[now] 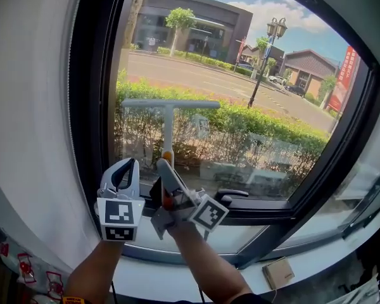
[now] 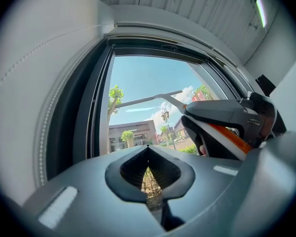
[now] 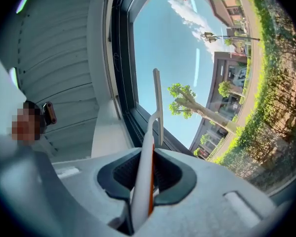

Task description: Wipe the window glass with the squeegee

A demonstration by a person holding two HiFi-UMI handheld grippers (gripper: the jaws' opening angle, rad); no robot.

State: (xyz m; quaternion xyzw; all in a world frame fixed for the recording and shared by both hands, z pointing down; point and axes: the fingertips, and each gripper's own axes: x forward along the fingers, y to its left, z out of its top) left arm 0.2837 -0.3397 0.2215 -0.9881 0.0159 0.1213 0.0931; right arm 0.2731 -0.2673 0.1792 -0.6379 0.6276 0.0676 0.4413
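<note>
A white squeegee stands upright against the window glass [image 1: 240, 75], its T-shaped blade [image 1: 168, 104] level across the lower left of the pane. My right gripper [image 1: 164, 165] is shut on its white and orange handle [image 3: 144, 174], and the blade [image 3: 158, 102] shows edge-on ahead of the jaws. Just to its left, my left gripper [image 1: 125, 165] is shut on nothing, close beside the right one and short of the glass. In the left gripper view the jaws [image 2: 150, 176] meet, and the right gripper [image 2: 227, 125] and the squeegee blade [image 2: 143, 100] show to the right.
A black window frame [image 1: 95, 106] surrounds the pane, with a black window handle [image 1: 231, 194] on the bottom rail right of my grippers. A white wall [image 1: 31, 125] lies to the left. A small brown box [image 1: 278, 272] rests below the sill at lower right.
</note>
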